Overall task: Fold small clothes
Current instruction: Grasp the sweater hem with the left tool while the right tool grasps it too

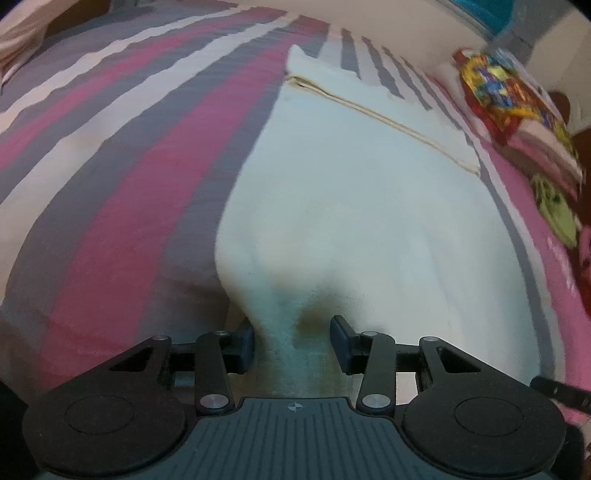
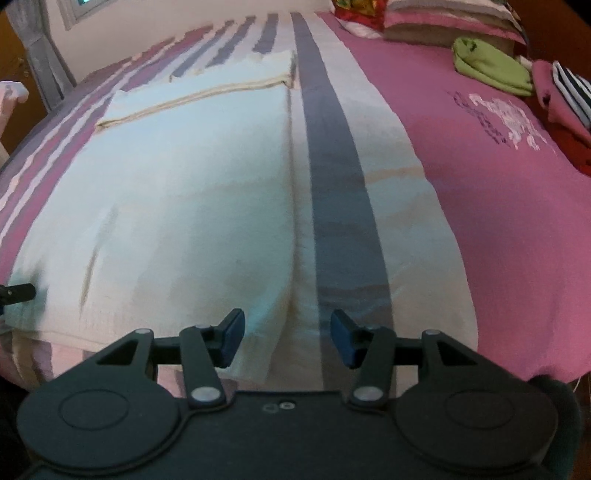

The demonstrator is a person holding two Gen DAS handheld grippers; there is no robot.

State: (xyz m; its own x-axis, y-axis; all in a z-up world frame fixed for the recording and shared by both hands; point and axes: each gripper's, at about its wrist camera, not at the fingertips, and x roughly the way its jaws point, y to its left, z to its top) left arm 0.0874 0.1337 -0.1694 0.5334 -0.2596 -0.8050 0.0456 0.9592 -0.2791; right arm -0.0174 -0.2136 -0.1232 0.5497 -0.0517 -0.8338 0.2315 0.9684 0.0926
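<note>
A white cloth [image 1: 351,192] with a cream trim lies spread on the striped bed; it also shows in the right wrist view [image 2: 177,192]. My left gripper [image 1: 291,341] is open, its jaws on either side of a bunched near edge of the white cloth, which rises between the pads. My right gripper [image 2: 287,338] is open over the cloth's near right corner, with the cloth edge and a grey stripe between its fingers. The tip of the left gripper shows at the far left of the right wrist view [image 2: 18,293].
The bedspread [image 2: 461,184] is pink with grey and white stripes. A green garment [image 2: 487,68], a pink and striped garment [image 2: 565,99] and folded pillows [image 2: 443,26] lie at the far right. A colourful bundle [image 1: 502,92] lies at the bed's far side.
</note>
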